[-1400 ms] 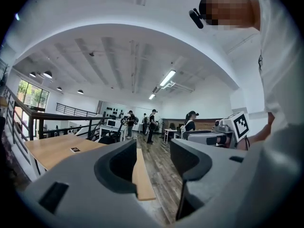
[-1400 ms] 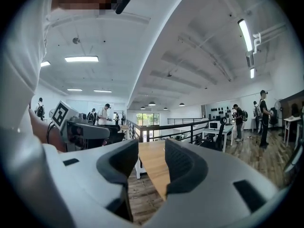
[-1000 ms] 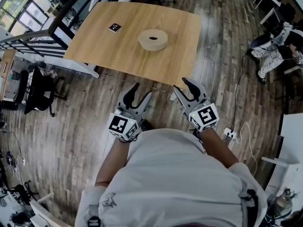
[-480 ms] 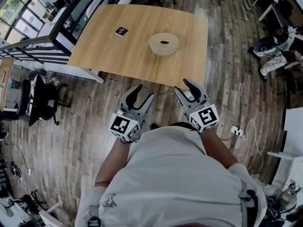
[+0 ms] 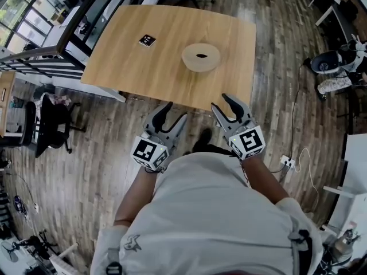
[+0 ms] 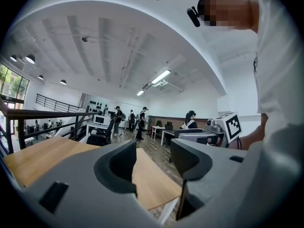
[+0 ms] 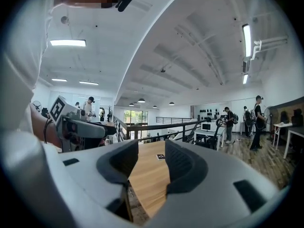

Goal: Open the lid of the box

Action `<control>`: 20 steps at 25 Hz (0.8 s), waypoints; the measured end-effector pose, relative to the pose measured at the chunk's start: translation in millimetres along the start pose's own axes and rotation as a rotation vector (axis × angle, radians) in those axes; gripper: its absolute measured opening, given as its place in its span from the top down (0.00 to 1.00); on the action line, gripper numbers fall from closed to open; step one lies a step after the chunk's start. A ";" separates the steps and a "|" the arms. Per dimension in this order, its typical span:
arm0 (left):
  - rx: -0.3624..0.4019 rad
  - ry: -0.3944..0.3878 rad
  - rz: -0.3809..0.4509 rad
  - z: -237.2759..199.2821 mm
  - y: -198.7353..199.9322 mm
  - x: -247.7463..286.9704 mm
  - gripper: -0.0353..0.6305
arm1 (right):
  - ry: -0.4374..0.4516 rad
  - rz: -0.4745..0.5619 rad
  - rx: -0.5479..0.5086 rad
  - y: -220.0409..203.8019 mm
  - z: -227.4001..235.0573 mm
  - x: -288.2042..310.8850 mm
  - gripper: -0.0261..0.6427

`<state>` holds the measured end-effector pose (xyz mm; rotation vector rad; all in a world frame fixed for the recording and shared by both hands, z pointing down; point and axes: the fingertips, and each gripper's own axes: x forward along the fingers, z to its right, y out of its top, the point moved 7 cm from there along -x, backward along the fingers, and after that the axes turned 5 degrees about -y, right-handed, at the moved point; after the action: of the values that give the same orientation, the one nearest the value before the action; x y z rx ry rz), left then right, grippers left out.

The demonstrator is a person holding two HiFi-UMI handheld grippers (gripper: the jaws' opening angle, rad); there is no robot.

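Observation:
A round light-wood box (image 5: 201, 57) with a dark oval hole in its lid sits on the wooden table (image 5: 137, 67), toward the far right. My left gripper (image 5: 172, 111) and right gripper (image 5: 221, 105) hover side by side before the table's near edge, well short of the box. Both stand open with nothing between their jaws. In the left gripper view my left gripper (image 6: 153, 160) frames only the table's surface (image 6: 152, 182). In the right gripper view my right gripper (image 7: 151, 161) looks along the table (image 7: 149, 175); the box is not visible there.
A small black-and-white marker card (image 5: 147, 40) lies on the table's left half, also the marker card (image 7: 161, 156) in the right gripper view. A dark office chair (image 5: 49, 116) stands at the left, a metal railing (image 5: 34, 53) beyond it. Cables (image 5: 295, 153) lie on the floor at right.
The view has shifted slightly so the table and box sit a bit nearer and more to the right in the frame. Both grippers keep the same pose and opening.

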<state>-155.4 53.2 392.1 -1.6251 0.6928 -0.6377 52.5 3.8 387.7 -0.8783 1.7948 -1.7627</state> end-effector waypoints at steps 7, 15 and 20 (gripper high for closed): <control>0.027 -0.001 -0.008 -40.2 2.9 45.3 0.62 | 0.016 0.010 -0.017 -4.0 40.8 46.8 0.69; 0.026 -0.055 -0.029 -69.3 4.4 109.0 0.62 | 0.003 -0.002 -0.016 -1.6 100.0 80.0 0.69; 0.018 -0.066 -0.064 -83.4 1.5 134.1 0.62 | 0.014 -0.028 -0.040 -2.3 122.4 94.6 0.69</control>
<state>-126.6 -101.3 407.5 -1.6492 0.5873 -0.6317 76.4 -149.0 392.1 -0.9135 1.8405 -1.7602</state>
